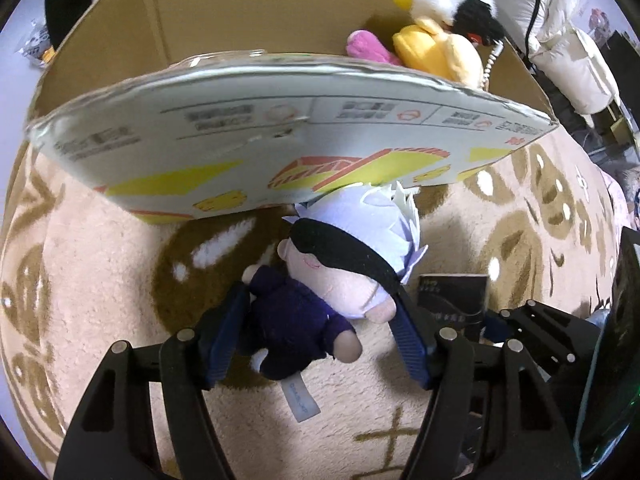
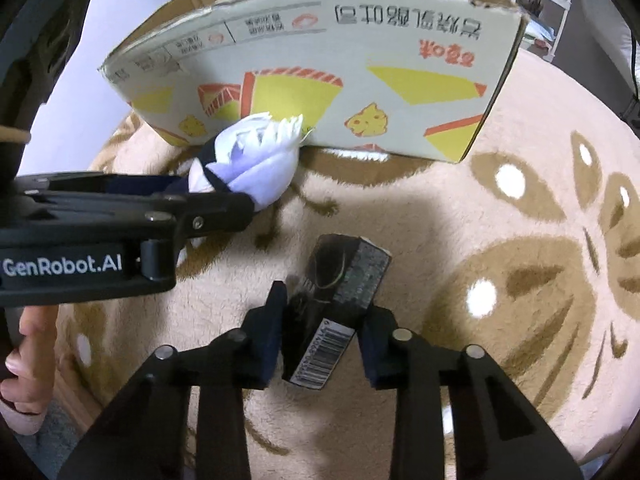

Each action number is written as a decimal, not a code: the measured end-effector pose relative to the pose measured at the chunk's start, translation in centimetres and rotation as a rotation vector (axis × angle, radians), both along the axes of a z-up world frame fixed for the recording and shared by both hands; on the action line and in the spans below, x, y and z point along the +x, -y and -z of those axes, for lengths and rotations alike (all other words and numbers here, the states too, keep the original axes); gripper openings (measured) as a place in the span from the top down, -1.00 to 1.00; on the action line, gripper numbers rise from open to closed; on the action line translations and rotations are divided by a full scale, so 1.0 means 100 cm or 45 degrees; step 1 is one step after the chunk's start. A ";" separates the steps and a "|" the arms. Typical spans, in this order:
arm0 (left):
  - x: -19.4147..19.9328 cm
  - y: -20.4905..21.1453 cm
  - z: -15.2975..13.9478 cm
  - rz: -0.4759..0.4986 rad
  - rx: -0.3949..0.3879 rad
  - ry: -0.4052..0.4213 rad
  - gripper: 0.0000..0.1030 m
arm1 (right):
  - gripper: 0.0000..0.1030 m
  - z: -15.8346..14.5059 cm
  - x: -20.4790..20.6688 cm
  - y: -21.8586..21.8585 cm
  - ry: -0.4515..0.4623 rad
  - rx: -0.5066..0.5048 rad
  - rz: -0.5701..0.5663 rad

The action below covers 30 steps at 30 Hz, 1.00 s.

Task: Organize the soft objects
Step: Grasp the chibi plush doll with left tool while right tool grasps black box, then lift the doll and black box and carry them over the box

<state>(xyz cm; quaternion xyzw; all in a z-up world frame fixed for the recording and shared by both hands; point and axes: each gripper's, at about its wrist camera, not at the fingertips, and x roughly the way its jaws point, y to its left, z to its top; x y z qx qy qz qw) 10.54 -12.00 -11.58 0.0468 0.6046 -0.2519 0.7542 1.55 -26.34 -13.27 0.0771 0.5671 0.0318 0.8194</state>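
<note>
Between the jaws of the left gripper (image 1: 320,312) we hold a plush doll (image 1: 320,280) in a dark purple suit, with a black blindfold and white spiky hair. The blue pads press its body on one side and its head on the other, jaws part closed around it. The doll hangs just above the carpet (image 1: 100,280), its hair at 12 o'clock touching or nearly touching the printed outer wall of the cardboard box (image 1: 280,132).

The right gripper (image 2: 324,320) has its jaws closed on a small dark carton (image 2: 340,280) with a barcode. That carton looks rigid, so we judge it is not part of the soft sort.

Inside the box, toward 1 o'clock in the left wrist view, lie a yellow plush (image 1: 440,48), a pink plush (image 1: 368,46) and a white-and-black fluffy toy (image 1: 452,0). We judge the step in hand is carrying the doll into the box.

To do it well:
1. Raise the doll until its hair clears the near rim before moving forward; the flap could snag it.
2. Keep the squeeze steady, since soft stuffing yields and the head may slip out.
3. Aim for the bare floor of the box at 11 o'clock, beside the other toys.
4. Release only once the doll is past the rim.
5. Hold the right gripper clear at 4 o'clock.
</note>
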 end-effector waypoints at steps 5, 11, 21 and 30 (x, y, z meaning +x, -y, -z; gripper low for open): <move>-0.003 -0.010 -0.005 -0.049 0.011 0.033 -0.32 | 0.47 -0.012 -0.006 0.016 0.063 0.022 0.026; -0.015 -0.023 -0.022 -0.099 0.021 0.118 -0.32 | 0.48 -0.042 -0.018 0.031 0.147 0.040 0.085; -0.046 -0.038 -0.055 -0.161 0.095 0.295 -0.33 | 0.48 -0.086 -0.028 0.038 0.366 0.043 0.082; -0.069 -0.035 -0.084 -0.220 0.094 0.506 -0.33 | 0.48 -0.108 -0.037 0.007 0.485 0.032 0.050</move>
